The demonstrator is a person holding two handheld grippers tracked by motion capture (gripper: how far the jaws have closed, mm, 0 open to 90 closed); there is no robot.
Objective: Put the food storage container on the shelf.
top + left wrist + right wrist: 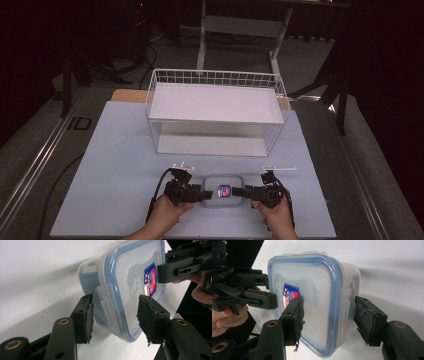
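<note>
A clear plastic container (223, 181) with a blue-rimmed lid and a red-and-blue sticker lies near the front edge of the pale mat. My left gripper (206, 194) reaches in from its left end, my right gripper (239, 192) from its right end. In the left gripper view the jaws of the left gripper (113, 315) straddle the container (125, 285) at its latch flap (102, 302), one pad beside the flap, the other over the lid. In the right gripper view the right gripper (328, 315) straddles the other end of the container (317, 290), with a narrow gap at the table-side pad (367, 322).
A white wire basket (215, 75) with a white shelf stands at the back middle of the mat (115, 165). Beyond the table are a desk frame (240, 25) and dark stands on the floor. Both hands come in at the bottom edge.
</note>
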